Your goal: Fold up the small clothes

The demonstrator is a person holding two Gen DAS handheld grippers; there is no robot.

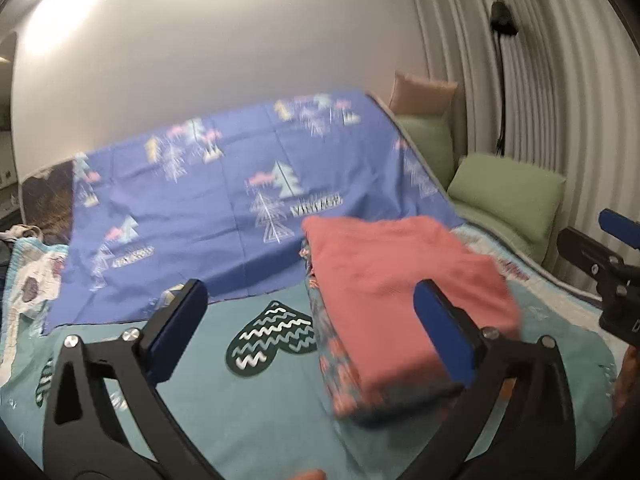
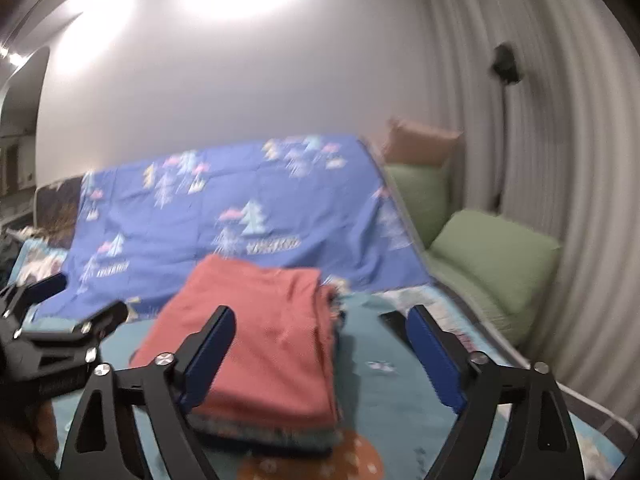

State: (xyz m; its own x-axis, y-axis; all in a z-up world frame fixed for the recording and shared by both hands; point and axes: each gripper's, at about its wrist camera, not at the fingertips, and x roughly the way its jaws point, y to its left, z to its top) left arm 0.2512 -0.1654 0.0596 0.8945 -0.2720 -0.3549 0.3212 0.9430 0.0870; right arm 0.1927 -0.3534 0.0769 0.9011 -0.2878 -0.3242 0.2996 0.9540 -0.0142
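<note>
I am holding left gripper (image 1: 312, 320) and right gripper (image 2: 320, 352) wide apart, gripping nothing; folded pink garment (image 2: 264, 332) is lying atop patterned folded stack (image 1: 340, 360) on teal bedspread (image 1: 256, 412), blue tree-print sheet (image 1: 224, 200) lying behind
</note>
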